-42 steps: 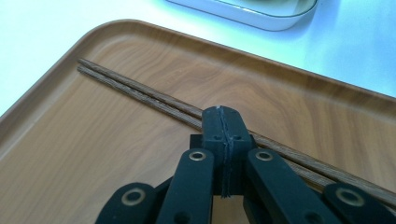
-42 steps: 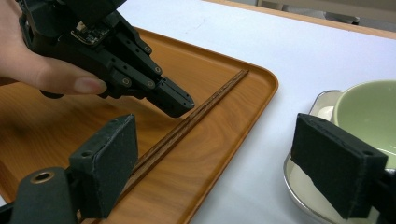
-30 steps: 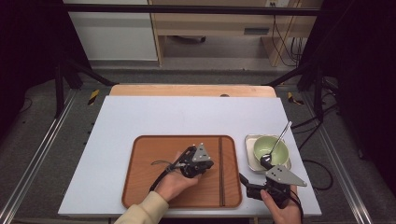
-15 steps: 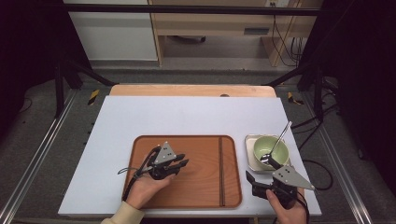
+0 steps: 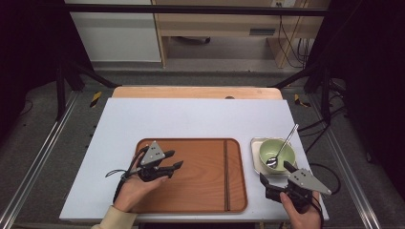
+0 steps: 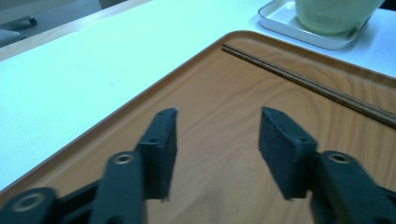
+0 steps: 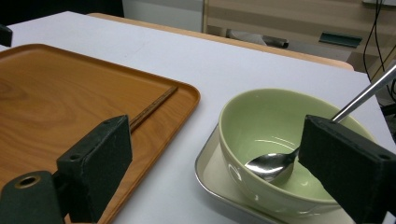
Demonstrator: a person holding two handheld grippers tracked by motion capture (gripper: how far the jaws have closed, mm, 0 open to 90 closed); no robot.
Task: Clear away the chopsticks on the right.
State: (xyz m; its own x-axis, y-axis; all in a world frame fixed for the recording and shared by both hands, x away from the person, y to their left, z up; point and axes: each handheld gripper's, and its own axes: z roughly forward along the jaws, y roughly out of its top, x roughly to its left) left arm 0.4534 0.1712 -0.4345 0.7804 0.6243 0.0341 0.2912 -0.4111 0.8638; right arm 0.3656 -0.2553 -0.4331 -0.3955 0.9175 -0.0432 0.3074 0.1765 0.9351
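two grippers were at work over a white bench (image 5: pixel 191 119). the left gripper (image 5: pixel 173 166) hovered above the left part of a brown wooden tray (image 5: pixel 200 186), pointing toward the tray's right side. its jaws had just been opening and stood partly apart, with nothing between them; in the left gripper view only bare tray wood (image 6: pixel 224 116) showed in the gap. a pair of dark chopsticks (image 5: pixel 226 174) lay along the right side of the tray, running from its far edge to its near edge, well apart from the left gripper. in the left gripper view the chopsticks (image 6: pixel 317 88) crossed the tray ahead of the jaws.

the right gripper (image 5: pixel 277 177) sat at the near right corner of the bench, just off the tray's right edge. its jaws were spread wide and held nothing. in the right gripper view the jaws framed a pale green bowl (image 7: pixel 280 126), though the pads did not touch it. the bowl (image 5: pixel 277 151) stood on a small white dish (image 5: pixel 255 157) just right of the tray. a metal spoon (image 5: pixel 282 145) rested in the bowl, scoop down on the bottom, handle leaning out over the far right rim. in the right gripper view the spoon's scoop (image 7: pixel 268 165) lay in the bowl's hollow.
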